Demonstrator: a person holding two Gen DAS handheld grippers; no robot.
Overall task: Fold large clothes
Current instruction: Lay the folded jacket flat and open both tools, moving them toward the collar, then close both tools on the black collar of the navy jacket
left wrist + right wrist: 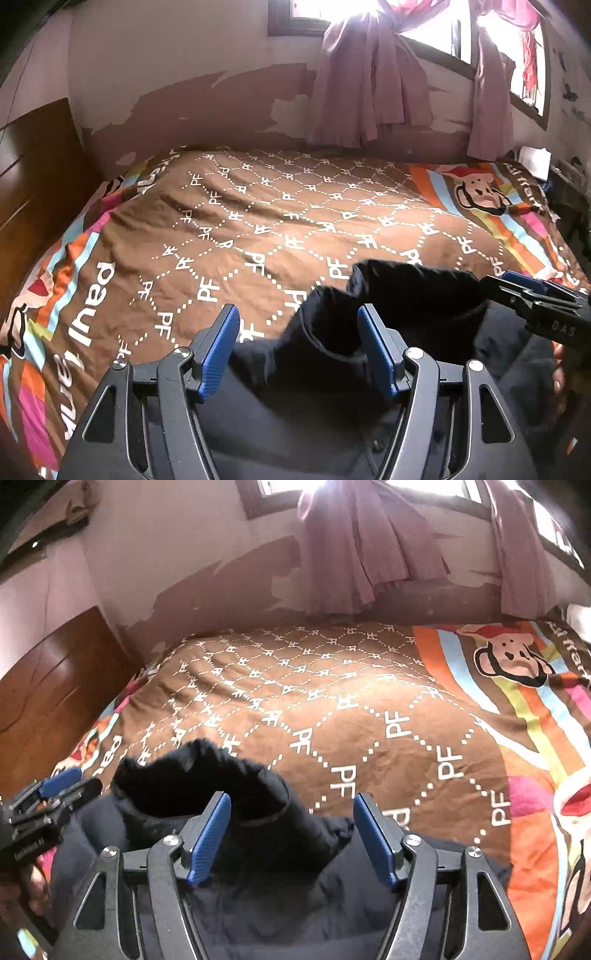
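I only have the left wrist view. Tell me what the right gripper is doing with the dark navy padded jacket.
Observer: The right gripper stands open. The dark navy padded jacket lies under it, and the pads do not pinch it.
Operator: Report the jacket's right edge.
Observer: It ends just right of that gripper, where the brown patterned bedspread shows.

A home bedroom: patterned bedspread (258, 229), wooden headboard (33, 177), pink curtains (369, 81) (peeling wall paint).
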